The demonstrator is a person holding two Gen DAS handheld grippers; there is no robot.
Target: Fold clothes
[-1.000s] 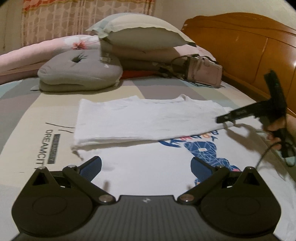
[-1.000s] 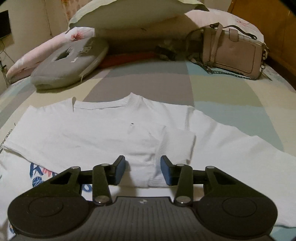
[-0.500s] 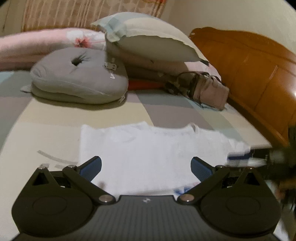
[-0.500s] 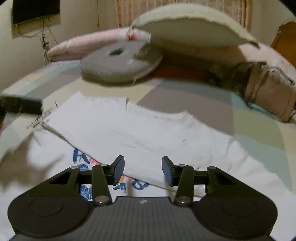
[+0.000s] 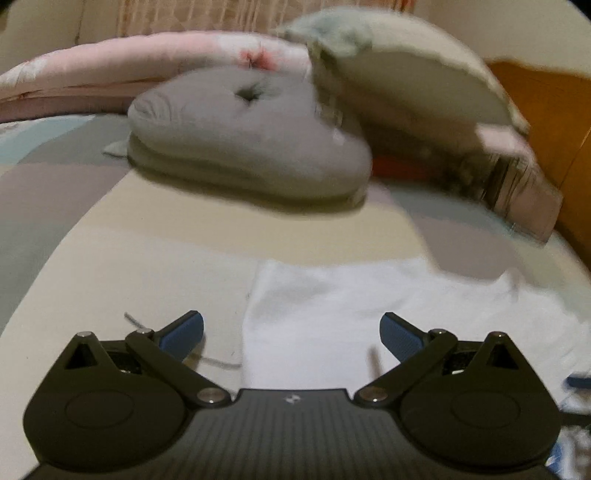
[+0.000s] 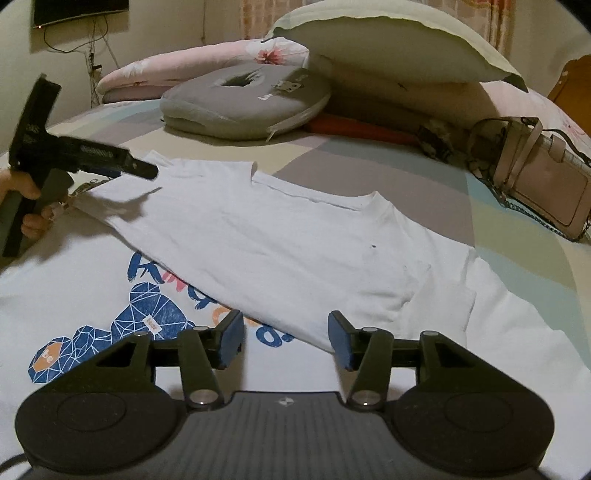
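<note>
Right wrist view: shirt (image 6: 280, 251), long axis upper left to lower right; folded edge just ahead of right gripper (image 6: 286, 338), narrowly parted, empty; left gripper (image 5: 291, 338), wide, empty, at its upper-left corner.

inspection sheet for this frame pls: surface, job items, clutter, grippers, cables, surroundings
Surface: bed with a patchwork cover in grey, beige and teal.
Job's things: white T-shirt lying flat, one side folded over, partly covering the blue print.
Clutter: grey ring cushion, cream pillow, pink floral pillow, pink handbag with chain strap, an orange item under the pillows.
Grippers: left gripper open over the shirt's corner, holding nothing; right gripper open over the shirt, holding nothing.
Cables: wires hanging on the wall below a dark screen.
Surroundings: wooden headboard, curtain; left view is blurred.
</note>
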